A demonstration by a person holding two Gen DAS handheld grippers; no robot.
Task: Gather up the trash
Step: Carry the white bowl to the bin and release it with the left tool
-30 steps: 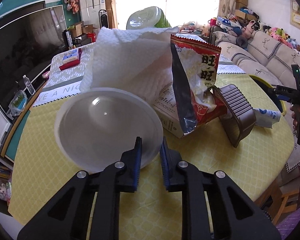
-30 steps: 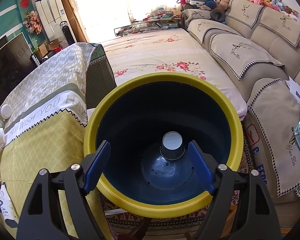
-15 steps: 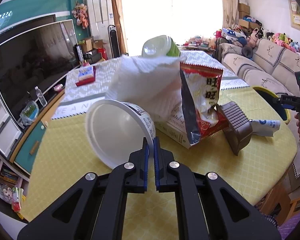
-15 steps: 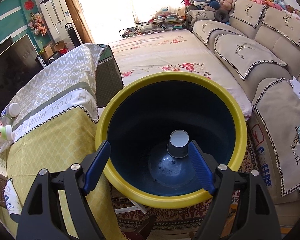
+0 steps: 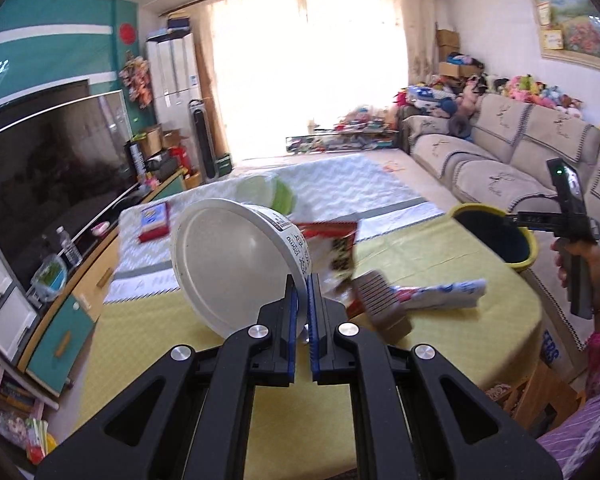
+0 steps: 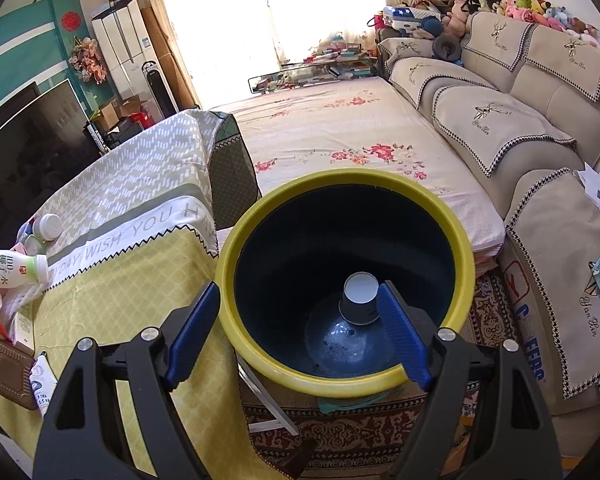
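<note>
My left gripper [image 5: 303,280] is shut on the rim of a white plastic bowl [image 5: 228,264] and holds it lifted and tilted above the yellow table [image 5: 440,248]. Behind it lie a red snack bag [image 5: 336,248], a brown plastic tray [image 5: 380,304] and a white-blue wrapper [image 5: 444,294]. My right gripper [image 6: 300,320] is open over the yellow-rimmed dark bin [image 6: 340,376], which holds a paper cup [image 6: 360,298]. The bin also shows in the left wrist view [image 5: 496,236] at the table's right edge.
A white drink bottle [image 6: 8,270], a brown tray [image 6: 12,372] and a wrapper [image 6: 42,384] lie on the table at left. A sofa [image 6: 520,140] stands to the right, a TV [image 5: 40,168] to the left. A red box [image 5: 154,222] lies far back.
My left gripper closed on the bowl's rim and lifted it up off the table, tilting it. My right gripper drew back a little from the bin.
</note>
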